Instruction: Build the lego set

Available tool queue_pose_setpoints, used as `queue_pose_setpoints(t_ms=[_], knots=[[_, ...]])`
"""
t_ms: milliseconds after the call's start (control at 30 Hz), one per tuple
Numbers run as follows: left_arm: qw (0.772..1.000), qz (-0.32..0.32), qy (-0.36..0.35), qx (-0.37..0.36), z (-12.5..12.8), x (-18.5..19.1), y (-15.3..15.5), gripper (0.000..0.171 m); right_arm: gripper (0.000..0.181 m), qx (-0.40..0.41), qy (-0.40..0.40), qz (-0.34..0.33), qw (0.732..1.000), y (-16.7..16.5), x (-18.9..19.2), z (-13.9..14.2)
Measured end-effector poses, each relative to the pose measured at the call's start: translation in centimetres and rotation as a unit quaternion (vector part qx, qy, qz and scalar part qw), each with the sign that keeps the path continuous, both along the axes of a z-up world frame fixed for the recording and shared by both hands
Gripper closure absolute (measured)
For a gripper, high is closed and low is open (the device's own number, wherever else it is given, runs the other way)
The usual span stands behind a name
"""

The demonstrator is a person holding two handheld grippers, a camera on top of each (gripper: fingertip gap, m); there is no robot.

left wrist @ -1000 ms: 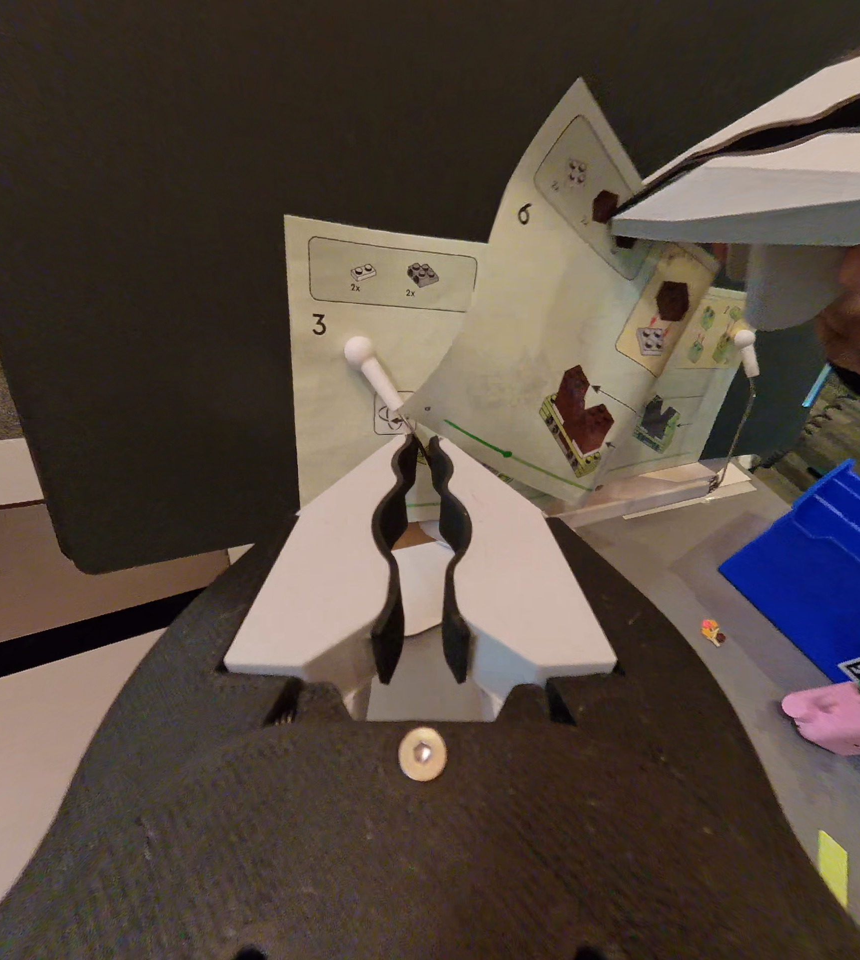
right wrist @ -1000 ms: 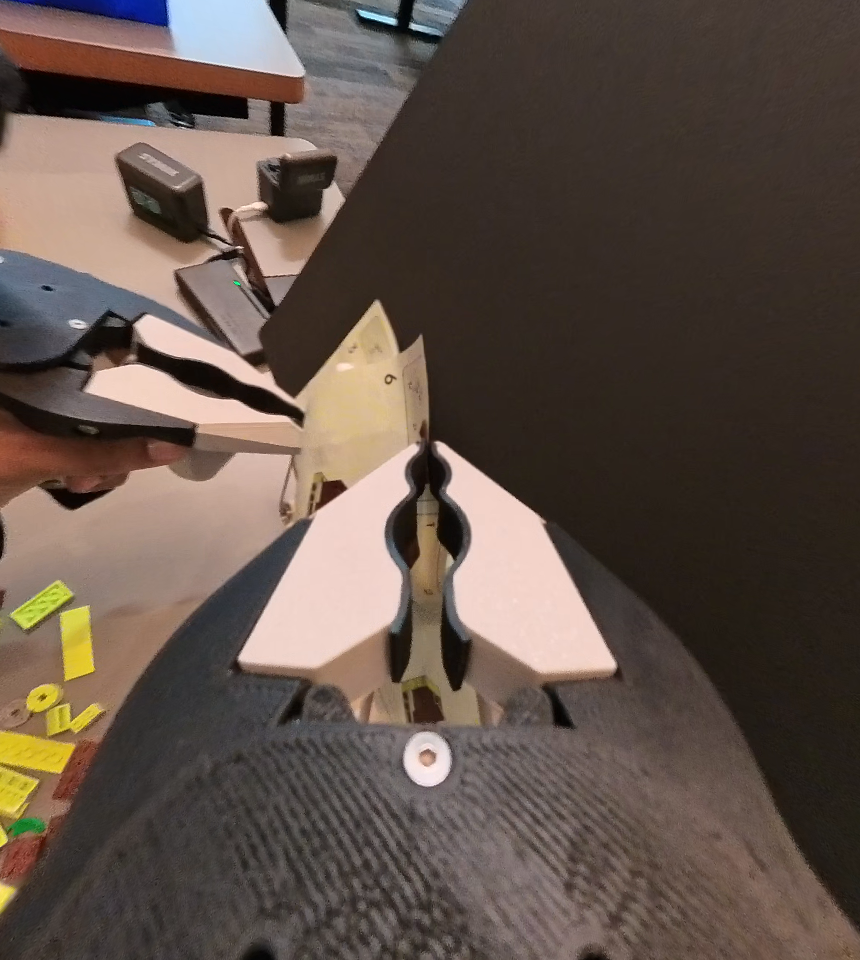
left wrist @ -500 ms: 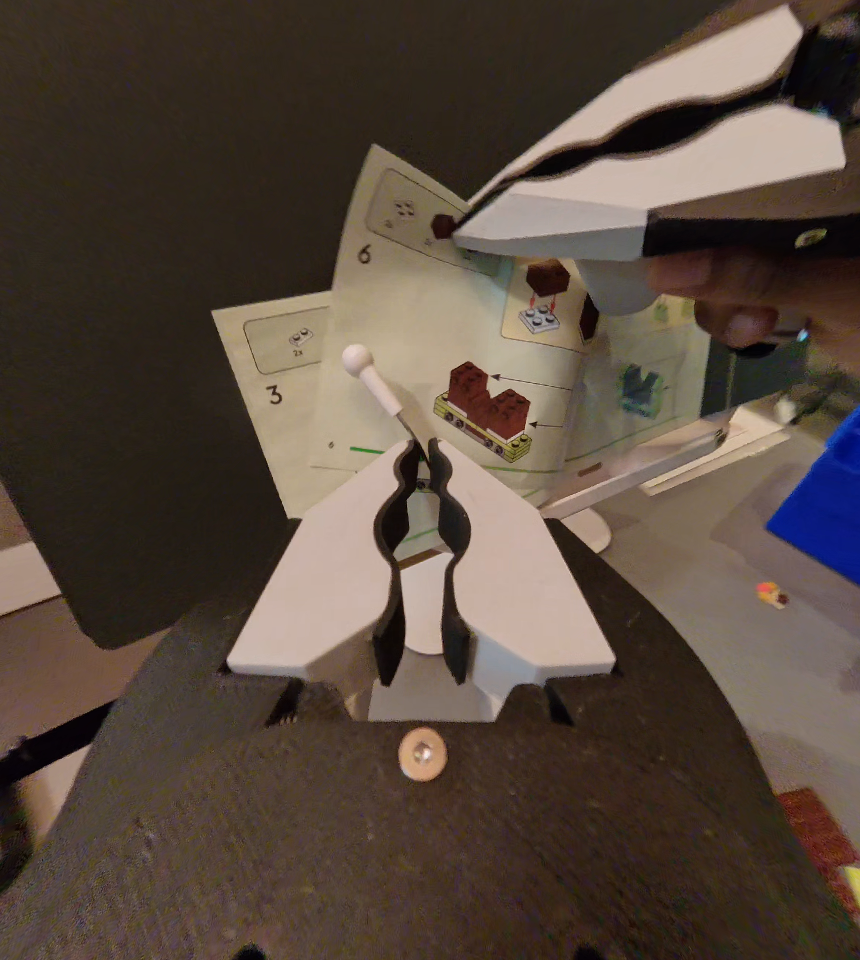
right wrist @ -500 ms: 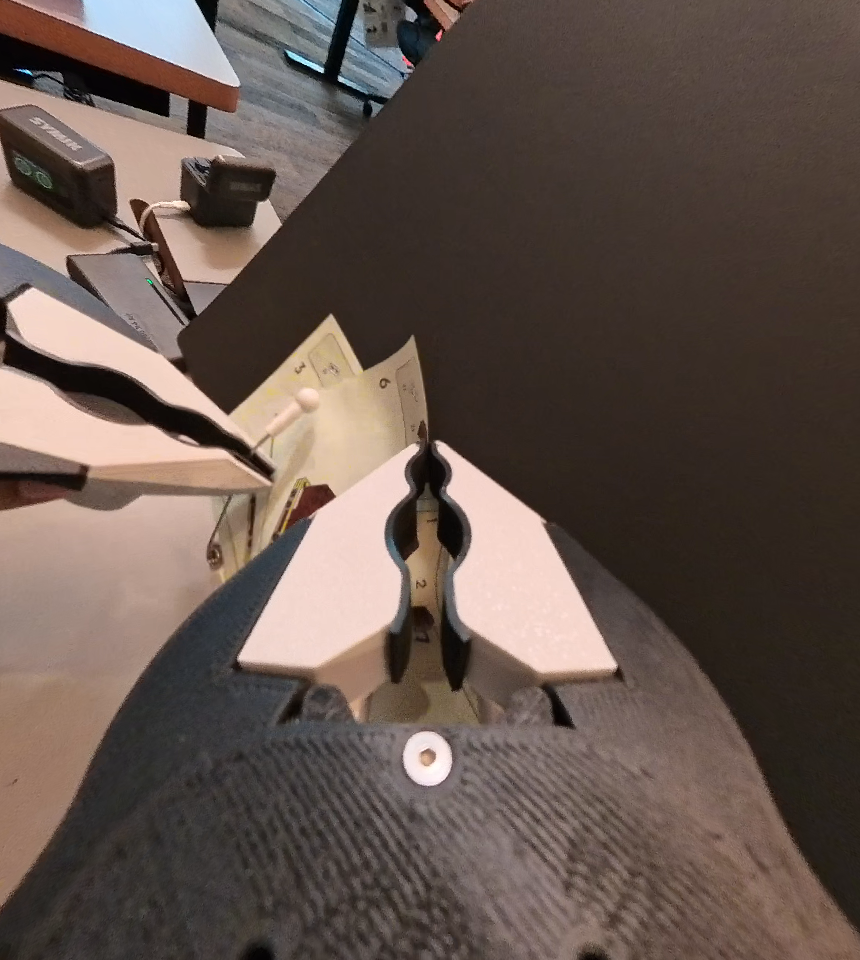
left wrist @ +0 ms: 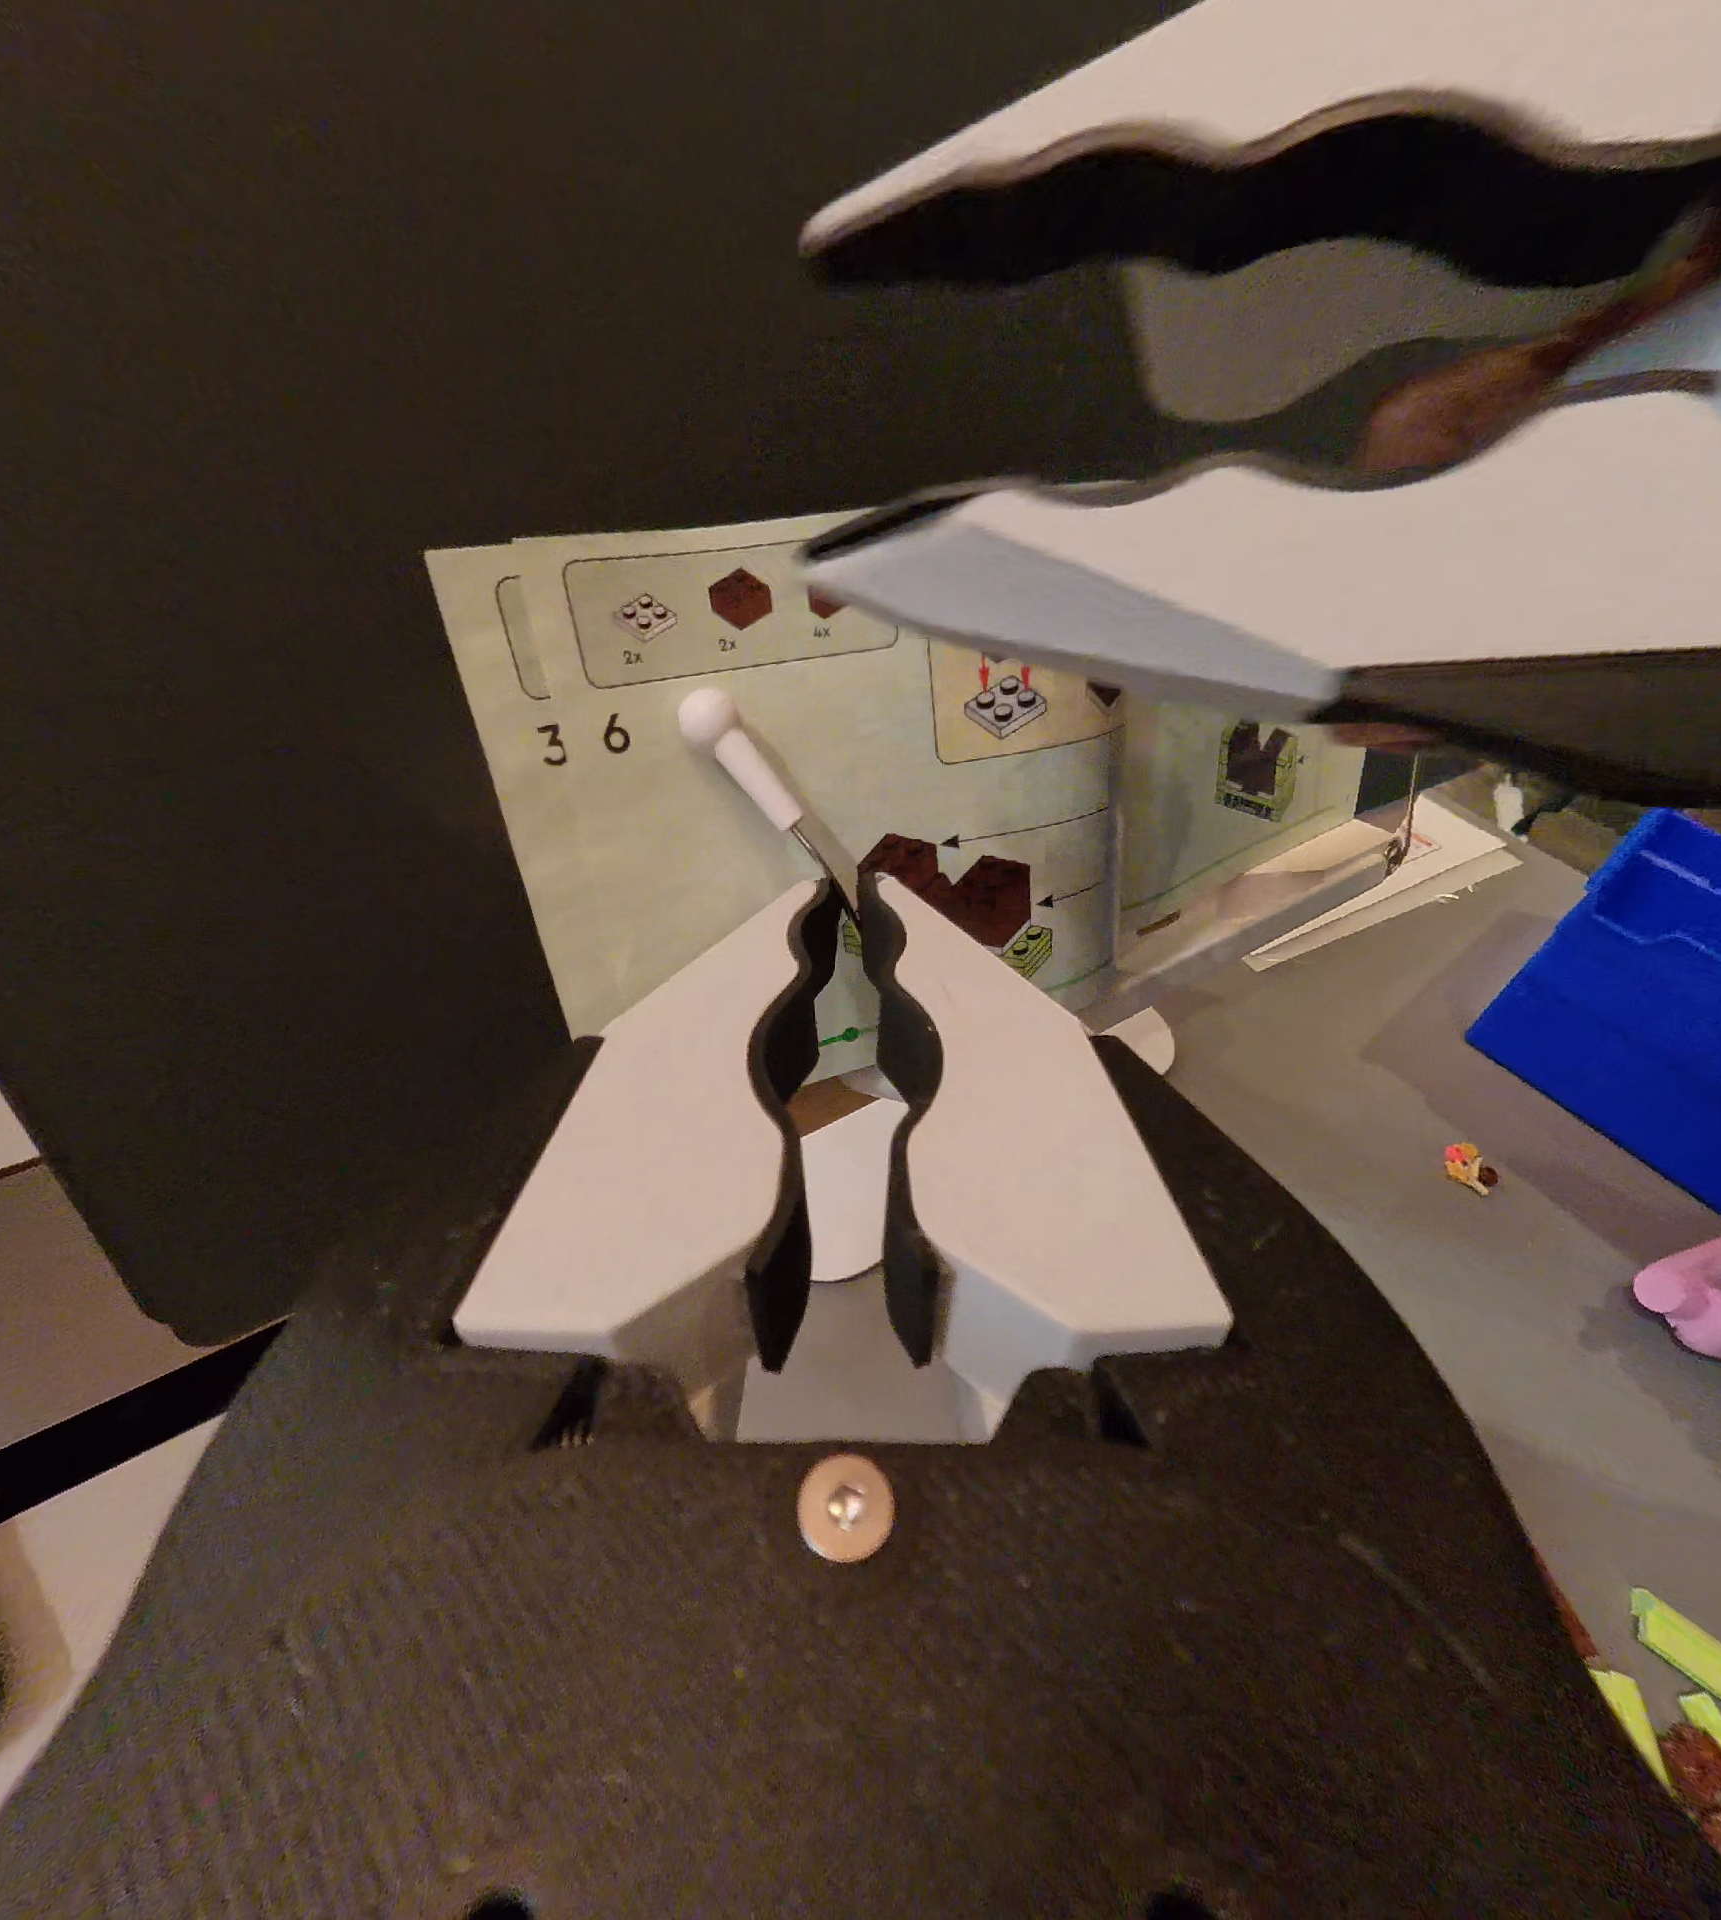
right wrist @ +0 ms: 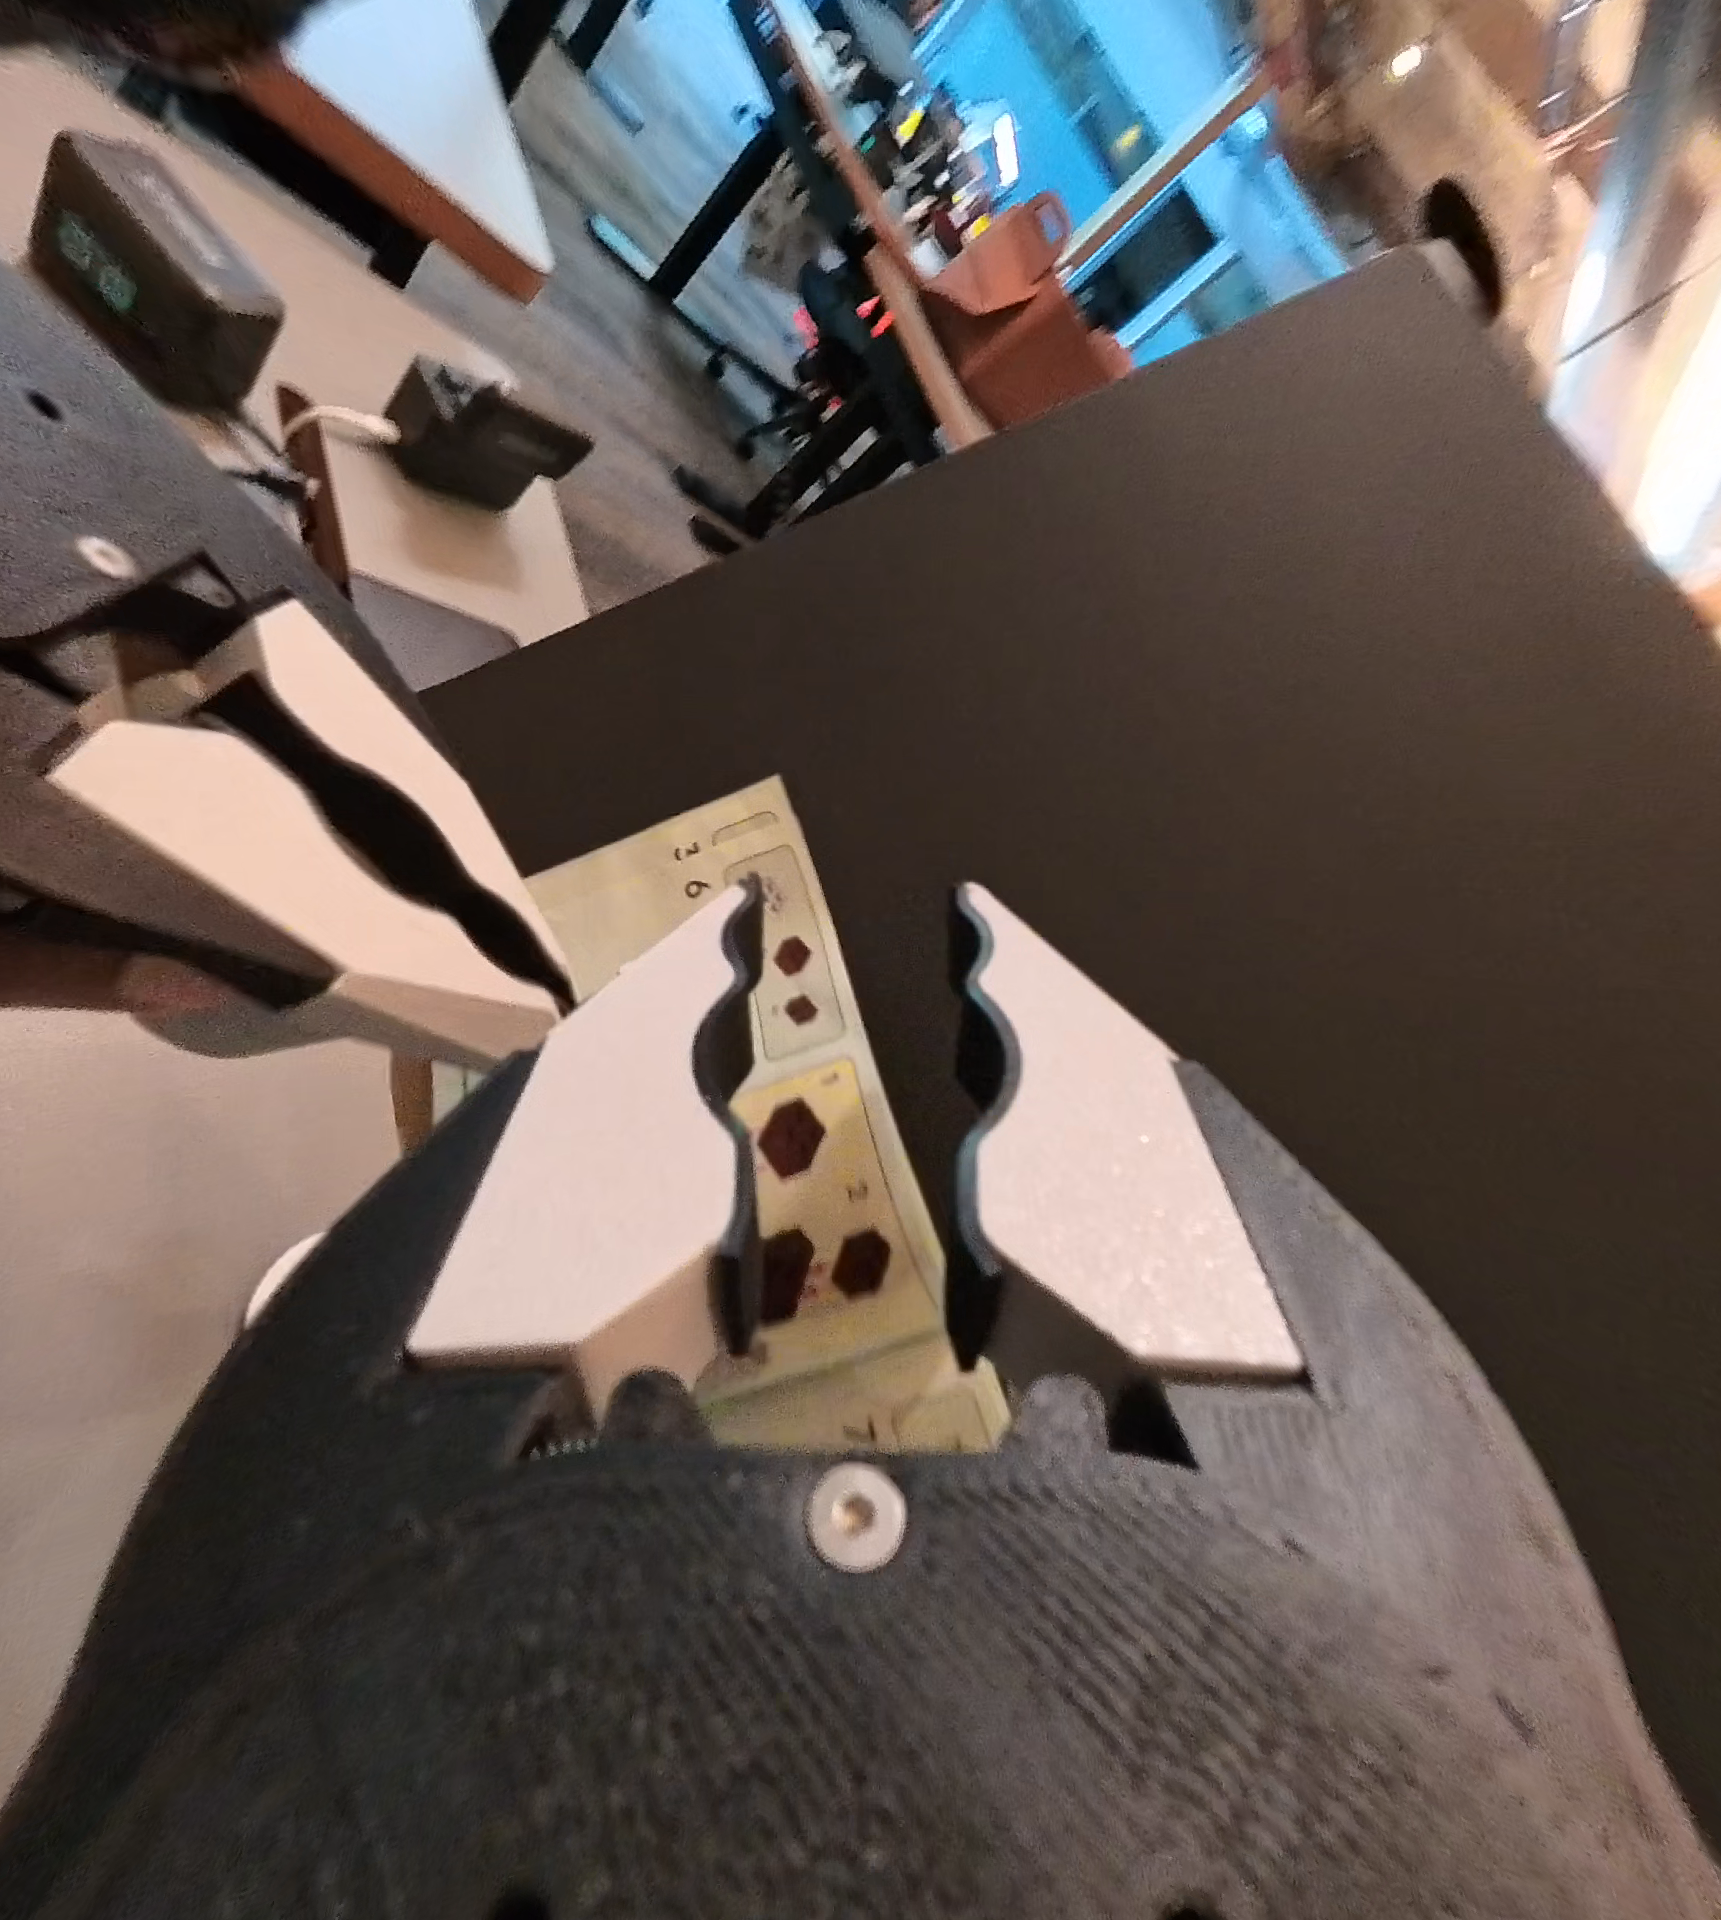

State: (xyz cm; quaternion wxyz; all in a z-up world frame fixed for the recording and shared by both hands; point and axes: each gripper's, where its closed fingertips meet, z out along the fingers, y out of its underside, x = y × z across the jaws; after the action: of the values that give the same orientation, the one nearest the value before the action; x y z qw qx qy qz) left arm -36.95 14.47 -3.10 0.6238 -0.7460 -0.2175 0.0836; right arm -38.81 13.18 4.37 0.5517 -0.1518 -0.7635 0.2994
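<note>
The right claw (right wrist: 856,904) has let go of the pale green paper instruction page (left wrist: 835,748), its jaws now apart; the left claw (left wrist: 840,888) stays clamped on the white-tipped wire page holder (left wrist: 742,764), exposing the next build step.

Two hand-held grippers (left wrist: 840,883) (right wrist: 856,904), one instruction booklet (left wrist: 648,831)

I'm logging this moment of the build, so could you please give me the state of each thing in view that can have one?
left gripper: shut on the page-holder wire.
right gripper: open, empty, blurred.
instruction booklet: open, propped upright against the black board.
page-holder wire: tilted across the page, white tip up.
blue bin: on the table; contents hidden.
loose lego pieces: scattered, unassembled.
</note>
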Motion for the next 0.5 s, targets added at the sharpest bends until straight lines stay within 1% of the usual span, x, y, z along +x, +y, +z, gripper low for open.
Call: queue_pose_setpoints(t_ms=[67, 100, 133, 167, 200, 267, 333, 400, 500], knots=[[1.000, -0.002, -0.010, 0.005, 0.0, -0.1, 0.0, 0.171, 0.148, -0.016, 0.032, -0.007, 0.999, 0.9, 1.9, 0.8], [1.000, -0.003, -0.016, 0.009, 0.0, -0.1, 0.0, 0.171, 0.151, -0.019, 0.044, -0.012, 0.999, 1.4, 2.9, 0.8], [1.000, -0.004, -0.021, 0.011, 0.0, -0.1, 0.0, 0.171, 0.158, -0.011, 0.048, -0.016, 0.999, 1.9, 3.8, 0.3], [1.000, -0.005, -0.025, 0.012, 0.0, -0.1, 0.0, 0.171, 0.172, 0.010, 0.048, -0.022, 0.999, 2.5, 4.3, -0.6], [1.000, -0.005, -0.026, 0.011, 0.0, -0.1, 0.0, 0.171, 0.177, 0.044, 0.048, -0.033, 0.997, 3.0, 4.6, -1.5], [1.000, -0.003, -0.027, 0.004, 0.0, 0.0, 0.1, 0.171, 0.181, 0.117, 0.054, -0.044, 0.991, 3.6, 4.6, -3.3], [1.000, 0.002, -0.021, -0.009, 0.0, 0.0, 0.0, 0.171, 0.181, 0.167, 0.044, -0.050, 0.984, 3.8, 3.8, -4.8], [0.999, 0.014, -0.010, -0.032, -0.2, -0.1, -0.4, 0.170, 0.181, 0.173, 0.023, -0.053, 0.983, 3.6, 2.8, -5.8], [0.997, 0.033, 0.007, -0.076, -0.8, -0.4, -1.0, 0.167, 0.181, 0.166, 0.014, -0.049, 0.985, 3.4, 1.6, -6.3]])
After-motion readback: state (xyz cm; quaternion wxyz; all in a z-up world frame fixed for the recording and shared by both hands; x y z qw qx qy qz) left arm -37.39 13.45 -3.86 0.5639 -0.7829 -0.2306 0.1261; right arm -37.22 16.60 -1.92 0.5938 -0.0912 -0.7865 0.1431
